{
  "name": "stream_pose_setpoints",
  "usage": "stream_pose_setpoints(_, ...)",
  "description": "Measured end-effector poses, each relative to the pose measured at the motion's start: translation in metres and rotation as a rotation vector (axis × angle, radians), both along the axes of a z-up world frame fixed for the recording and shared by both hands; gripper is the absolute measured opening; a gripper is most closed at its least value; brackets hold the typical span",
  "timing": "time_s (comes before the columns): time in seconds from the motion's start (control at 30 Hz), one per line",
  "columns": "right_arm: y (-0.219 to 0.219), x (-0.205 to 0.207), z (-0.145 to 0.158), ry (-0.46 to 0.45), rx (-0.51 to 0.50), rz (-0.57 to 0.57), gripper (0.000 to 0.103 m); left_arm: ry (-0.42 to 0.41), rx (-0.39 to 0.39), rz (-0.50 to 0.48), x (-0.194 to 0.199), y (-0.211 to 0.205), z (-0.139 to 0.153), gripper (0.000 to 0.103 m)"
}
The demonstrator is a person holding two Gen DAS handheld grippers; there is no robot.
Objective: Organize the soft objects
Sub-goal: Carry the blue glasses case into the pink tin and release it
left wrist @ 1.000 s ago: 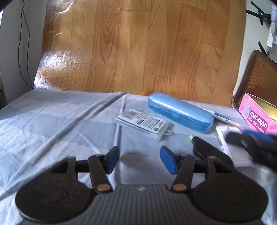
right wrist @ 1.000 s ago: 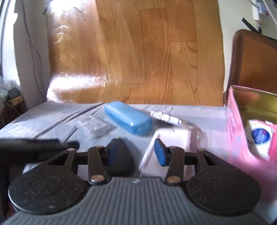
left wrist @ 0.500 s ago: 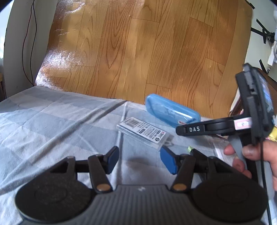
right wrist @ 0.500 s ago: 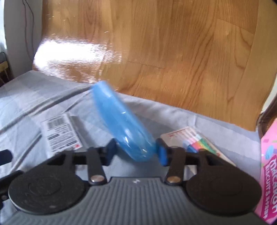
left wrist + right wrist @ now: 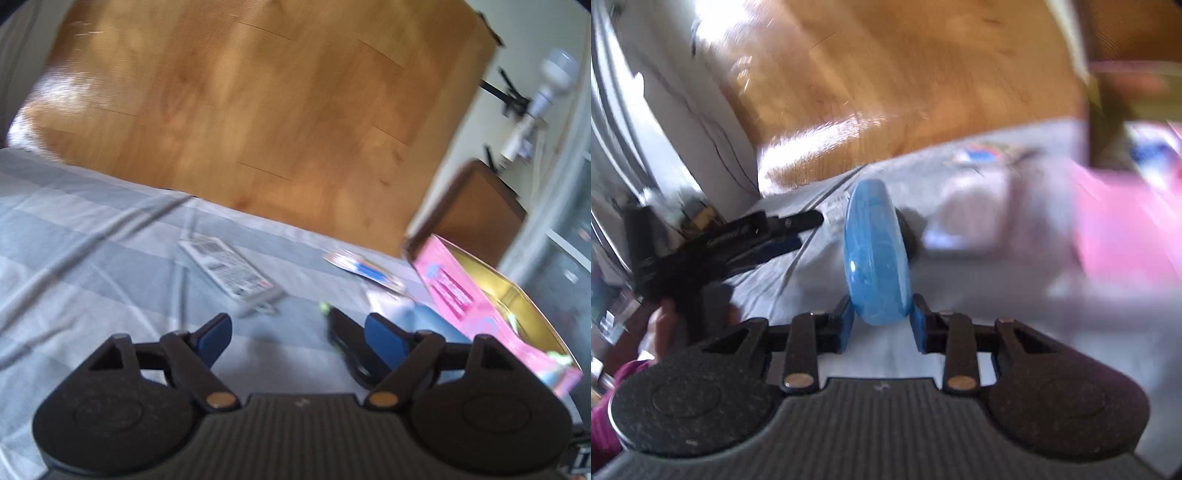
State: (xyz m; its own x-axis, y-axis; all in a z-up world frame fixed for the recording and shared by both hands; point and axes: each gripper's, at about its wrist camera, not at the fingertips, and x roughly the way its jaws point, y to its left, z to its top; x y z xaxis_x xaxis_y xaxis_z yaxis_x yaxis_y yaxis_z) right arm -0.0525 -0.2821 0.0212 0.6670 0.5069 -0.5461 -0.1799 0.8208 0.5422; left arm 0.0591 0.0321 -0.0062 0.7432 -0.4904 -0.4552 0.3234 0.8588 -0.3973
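Note:
In the right wrist view a translucent blue hard case [image 5: 875, 251] stands on edge, lifted over the sheet. My right gripper [image 5: 882, 314] is shut on its near end, and the jaws are still closing. My left gripper [image 5: 297, 325] hovers low over the grey-blue sheet [image 5: 74, 240] with nothing between its blue pads, and its jaws are opening. A black object with a green tip [image 5: 343, 332] lies just beside its right finger. The open pink box [image 5: 454, 291] sits at the right, blurred pink [image 5: 1126, 229] in the right wrist view.
A barcode-labelled packet [image 5: 229, 267] and a colourful marker packet [image 5: 365, 269] lie on the sheet. A brown chair [image 5: 476, 210] stands behind the box. Wooden floor lies beyond the sheet's far edge. A hand [image 5: 665, 325] holds the left gripper [image 5: 801, 230].
My right gripper closed on the blue case, lifted it and swung right toward the pink box. My left gripper turned right and its jaws widened. The case is gone from the sheet.

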Motion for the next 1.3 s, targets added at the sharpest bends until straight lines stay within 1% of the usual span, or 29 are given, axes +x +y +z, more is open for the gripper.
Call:
stream_pose_setpoints(0.07, -0.031, -0.041, -0.008, 0.029, 0.039, -0.071, 0.038, 0.003, -0.008, -0.096, -0.008, -0.018, 0.001, 0.082)
stream_pose_setpoints(0.1, -0.044, -0.059, -0.010, 0.030, 0.030, -0.125, 0.039, 0.004, -0.016, -0.138, -0.012, -0.027, 0.003, 0.082)
stream_pose_setpoints(0.13, -0.056, -0.078, -0.009, 0.005, 0.031, -0.171, 0.042, 0.003, -0.021, -0.182, -0.018, -0.040, 0.006, 0.082)
stream_pose_setpoints(0.17, -0.065, -0.094, -0.007, -0.008, -0.003, -0.237, 0.047, 0.003, -0.022, -0.217, -0.022, -0.053, 0.008, 0.082)
stream_pose_setpoints(0.2, -0.067, -0.105, -0.003, -0.033, -0.066, -0.292, 0.061, 0.005, -0.022, -0.252, -0.027, -0.066, 0.010, 0.081)
stream_pose_setpoints(0.23, -0.067, -0.114, 0.001, -0.066, -0.137, -0.327, 0.071, 0.008, -0.018, -0.300, -0.033, -0.083, 0.012, 0.080)
stream_pose_setpoints(0.27, -0.064, -0.122, 0.005, -0.111, -0.218, -0.351, 0.073, 0.007, -0.003, -0.343, -0.039, -0.098, 0.014, 0.080)
stream_pose_setpoints(0.33, -0.057, -0.125, 0.007, -0.163, -0.287, -0.321, 0.075, -0.010, 0.063, -0.415, -0.052, -0.129, 0.014, 0.078)
stream_pose_setpoints(0.4, -0.051, -0.121, 0.003, -0.168, -0.315, -0.284, 0.075, -0.021, 0.127, -0.466, -0.060, -0.155, 0.011, 0.078)
stream_pose_setpoints(0.47, -0.051, -0.116, -0.005, -0.161, -0.338, -0.262, 0.075, -0.003, 0.166, -0.501, -0.062, -0.174, 0.007, 0.078)
stream_pose_setpoints(0.53, -0.050, -0.109, -0.012, -0.160, -0.363, -0.252, 0.075, 0.038, 0.195, -0.516, -0.062, -0.185, -0.002, 0.079)
stream_pose_setpoints(0.57, -0.050, -0.107, -0.013, -0.178, -0.376, -0.243, 0.075, 0.051, 0.174, -0.515, -0.063, -0.185, -0.005, 0.080)
stream_pose_setpoints(0.6, -0.048, -0.104, -0.013, -0.189, -0.385, -0.233, 0.075, 0.072, 0.144, -0.528, -0.062, -0.184, -0.008, 0.076)
stream_pose_setpoints(0.63, -0.046, -0.101, -0.014, -0.199, -0.392, -0.220, 0.072, 0.104, 0.101, -0.558, -0.061, -0.183, -0.010, 0.066)
stream_pose_setpoints(0.67, -0.045, -0.099, -0.015, -0.206, -0.393, -0.203, 0.066, 0.128, 0.079, -0.565, -0.059, -0.183, -0.011, 0.065)
stream_pose_setpoints(0.73, -0.046, -0.094, -0.016, -0.213, -0.405, -0.195, 0.066, 0.116, 0.095, -0.536, -0.060, -0.183, -0.007, 0.065)
stream_pose_setpoints(0.8, -0.051, -0.092, -0.013, -0.231, -0.375, -0.201, 0.066, 0.108, 0.094, -0.514, -0.059, -0.182, 0.002, 0.062)
stream_pose_setpoints(0.83, -0.052, -0.092, -0.006, -0.258, -0.370, -0.213, 0.066, 0.089, 0.089, -0.510, -0.057, -0.183, 0.012, 0.062)
stream_pose_setpoints(0.93, -0.058, -0.092, 0.024, -0.382, -0.412, -0.259, 0.066, -0.002, 0.061, -0.521, -0.050, -0.193, 0.049, 0.064)
stream_pose_setpoints(1.03, -0.073, -0.073, 0.045, -0.445, -0.469, -0.309, 0.066, -0.080, 0.061, -0.533, -0.034, -0.221, 0.079, 0.064)
stream_pose_setpoints(1.07, -0.081, -0.064, 0.048, -0.452, -0.484, -0.327, 0.066, -0.107, 0.069, -0.541, -0.027, -0.236, 0.085, 0.064)
stream_pose_setpoints(1.13, -0.099, -0.044, 0.050, -0.435, -0.493, -0.358, 0.066, -0.116, 0.079, -0.545, -0.011, -0.264, 0.088, 0.065)
stream_pose_setpoints(1.2, -0.115, -0.025, 0.048, -0.406, -0.509, -0.381, 0.066, -0.097, 0.076, -0.539, 0.005, -0.288, 0.085, 0.064)
stream_pose_setpoints(1.3, -0.129, -0.002, 0.038, -0.360, -0.610, -0.455, 0.066, -0.048, 0.087, -0.524, 0.022, -0.321, 0.074, 0.067)
